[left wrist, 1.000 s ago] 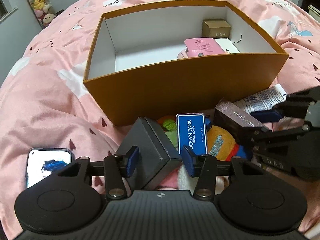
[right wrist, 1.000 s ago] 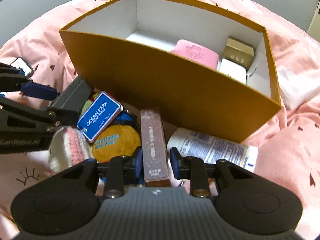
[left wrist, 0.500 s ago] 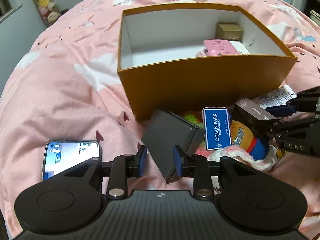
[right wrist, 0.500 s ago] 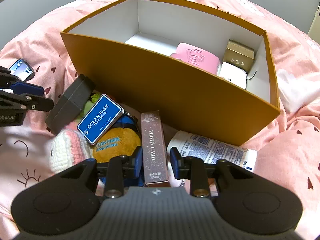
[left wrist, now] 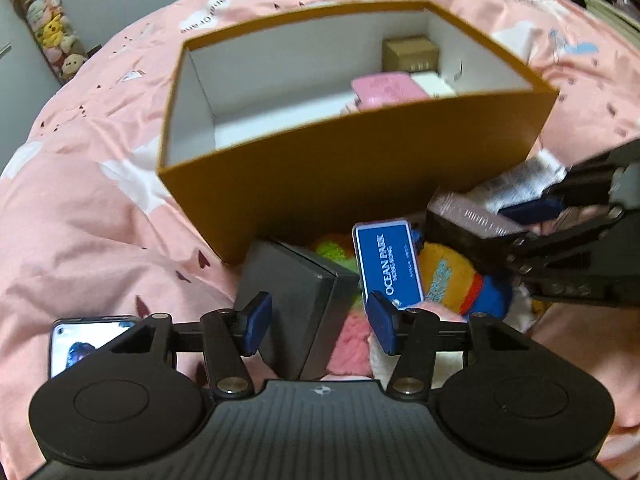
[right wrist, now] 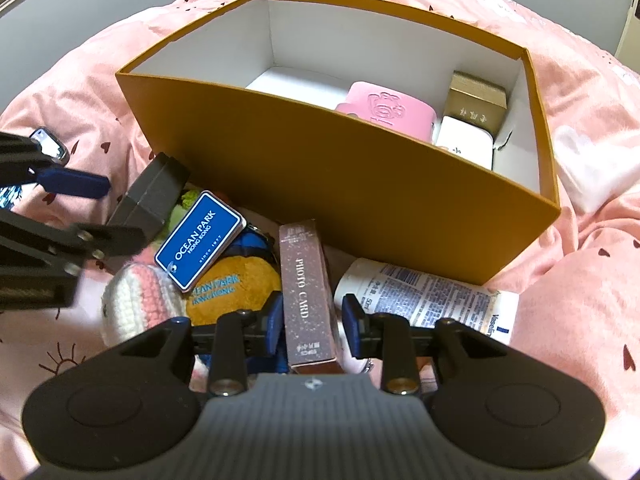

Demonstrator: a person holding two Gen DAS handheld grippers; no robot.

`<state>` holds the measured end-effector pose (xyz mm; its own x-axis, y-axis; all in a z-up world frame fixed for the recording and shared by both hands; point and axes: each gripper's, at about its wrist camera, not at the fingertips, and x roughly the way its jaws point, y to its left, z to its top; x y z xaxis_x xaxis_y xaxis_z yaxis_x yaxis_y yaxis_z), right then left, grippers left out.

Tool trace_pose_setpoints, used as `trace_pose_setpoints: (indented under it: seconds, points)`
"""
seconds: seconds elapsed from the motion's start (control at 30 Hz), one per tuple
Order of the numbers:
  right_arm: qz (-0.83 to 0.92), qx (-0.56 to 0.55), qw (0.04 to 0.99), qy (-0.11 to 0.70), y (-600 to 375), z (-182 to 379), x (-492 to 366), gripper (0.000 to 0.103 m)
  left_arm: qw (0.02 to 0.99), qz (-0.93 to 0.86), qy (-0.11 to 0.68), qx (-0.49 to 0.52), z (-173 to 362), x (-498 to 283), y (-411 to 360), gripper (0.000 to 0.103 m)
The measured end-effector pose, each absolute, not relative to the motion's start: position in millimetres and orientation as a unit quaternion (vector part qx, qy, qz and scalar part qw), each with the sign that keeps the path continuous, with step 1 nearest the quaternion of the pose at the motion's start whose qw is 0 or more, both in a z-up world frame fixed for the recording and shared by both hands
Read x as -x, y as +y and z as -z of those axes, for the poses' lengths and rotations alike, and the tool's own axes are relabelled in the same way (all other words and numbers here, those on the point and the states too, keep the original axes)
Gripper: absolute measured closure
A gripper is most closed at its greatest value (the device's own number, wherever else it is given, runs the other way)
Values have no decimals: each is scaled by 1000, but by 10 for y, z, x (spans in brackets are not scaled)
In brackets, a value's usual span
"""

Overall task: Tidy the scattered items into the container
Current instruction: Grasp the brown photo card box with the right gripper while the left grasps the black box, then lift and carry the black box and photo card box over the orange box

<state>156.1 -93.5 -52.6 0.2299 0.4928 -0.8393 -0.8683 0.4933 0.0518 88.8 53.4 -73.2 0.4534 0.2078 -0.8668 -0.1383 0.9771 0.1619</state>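
The orange box (left wrist: 360,188) stands on the pink bedding and holds a pink case (right wrist: 384,112), a gold carton (right wrist: 476,100) and a white carton (right wrist: 464,148). Loose items lie in front of it. My left gripper (left wrist: 319,320) is opening around a dark grey box (left wrist: 296,292); the right pad stands off it. My right gripper (right wrist: 314,320) straddles the brown photo card box (right wrist: 306,288), its jaws easing open with a thin gap at the right pad. Between the two lie a blue Ocean Park tag (right wrist: 200,240) and a yellow plush (right wrist: 236,288).
A printed tube (right wrist: 424,296) lies right of the photo card box. A pink and white knitted toy (right wrist: 136,292) and a green fuzzy thing (left wrist: 332,250) sit under the tag. A lit phone (left wrist: 88,340) lies on the bedding at the left. Plush toys (left wrist: 52,36) hang far left.
The left jaws, narrowed beside the grey box half a second ago, now stand wide around it. The right gripper stays over the photo card box, jaws slightly wider.
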Motion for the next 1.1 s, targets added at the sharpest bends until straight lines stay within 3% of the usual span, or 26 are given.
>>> trace_pose_setpoints:
  seconds: [0.27,0.5,0.57,0.7,0.73,1.1]
  points:
    - [-452,217,748,435,-933,578,-1590,66,846,-122,513,-77,910,-951,523,40]
    - [-456,215,747,434,-967,519,-1607,66,850,-129,495,-126,772,-843,467,53]
    - [-459,215,746,432,-971,498,-1616,66,853,-127,494,-112,736,-826,513,58]
    - [-463,212,742,435,-944,512,-1646,66,859,-127,489,-79,696,-817,601,59]
    - [-466,212,741,435,-938,512,-1645,75,861,-127,487,-71,676,-809,625,60]
    - [-492,208,732,423,-1126,194,-1627,78,882,-82,462,32,111,-609,848,62]
